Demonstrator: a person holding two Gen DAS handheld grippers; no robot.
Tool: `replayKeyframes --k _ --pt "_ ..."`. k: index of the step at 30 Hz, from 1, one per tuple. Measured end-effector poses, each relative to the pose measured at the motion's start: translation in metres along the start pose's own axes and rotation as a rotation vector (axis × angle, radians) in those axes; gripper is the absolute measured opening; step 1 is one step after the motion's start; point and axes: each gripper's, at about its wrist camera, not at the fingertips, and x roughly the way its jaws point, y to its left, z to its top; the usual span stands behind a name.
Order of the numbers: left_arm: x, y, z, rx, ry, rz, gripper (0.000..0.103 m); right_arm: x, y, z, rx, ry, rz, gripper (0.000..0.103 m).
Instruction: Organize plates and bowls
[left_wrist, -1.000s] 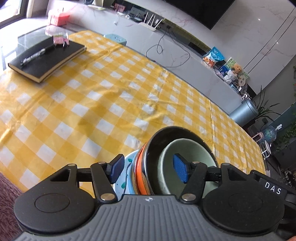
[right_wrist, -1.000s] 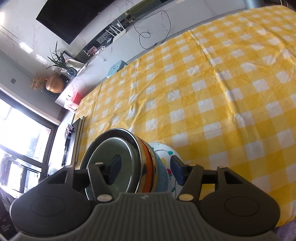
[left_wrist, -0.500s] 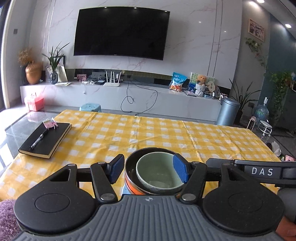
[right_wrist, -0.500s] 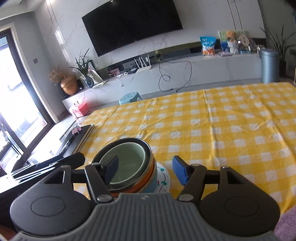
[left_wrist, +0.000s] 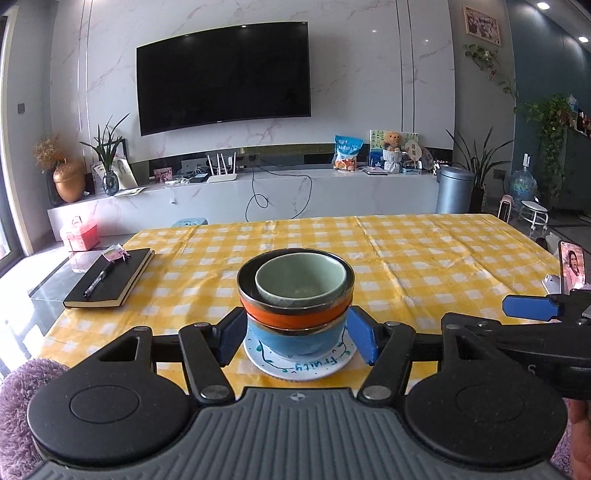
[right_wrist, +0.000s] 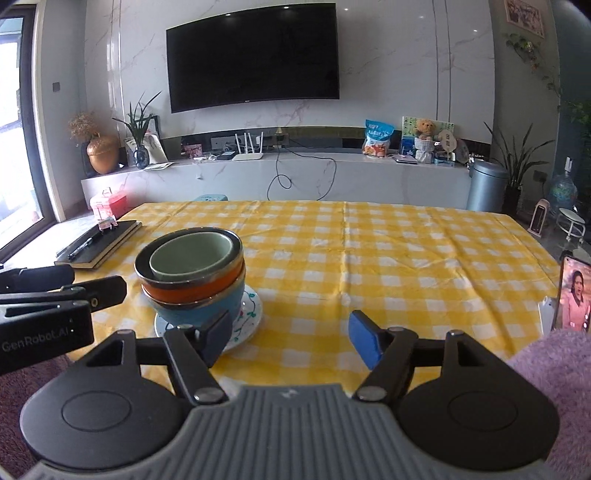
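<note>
A stack stands on the yellow checked table: a pale green bowl (left_wrist: 301, 280) inside an orange bowl (left_wrist: 295, 314), on a blue bowl (left_wrist: 295, 345), on a white plate (left_wrist: 306, 367) lettered "fruity". My left gripper (left_wrist: 295, 339) straddles the blue bowl, its jaws opening, and a gap shows at each pad. In the right wrist view, the stack (right_wrist: 192, 290) and plate (right_wrist: 251, 306) sit left of my right gripper (right_wrist: 290, 338). Its jaws are opening with only tablecloth between them. Its left fingertip (right_wrist: 216, 336) overlaps the plate's near edge.
A black notebook (left_wrist: 110, 278) with a pen lies at the table's left end. A phone on a stand (right_wrist: 574, 295) glows at the right edge. Fuzzy purple sleeves (left_wrist: 18, 398) frame the view. The left gripper's body (right_wrist: 44, 314) reaches in beside the stack.
Both views have rolled from tilted to level and drawn back from the stack. The right gripper's jaws have widened and now sit right of the stack instead of around it.
</note>
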Motion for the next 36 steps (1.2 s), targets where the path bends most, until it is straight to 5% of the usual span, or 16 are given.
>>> replayKeyframes --k 11,36 --pt "0.018 -0.008 -0.021 -0.019 0.117 0.045 0.081 -0.014 -0.001 -0.028 -0.007 -0.091 0.010 0.071" --pt "0.030 -0.005 -0.034 -0.013 0.208 0.079 0.085 0.010 -0.008 -0.039 0.032 0.001 -0.018 0.071"
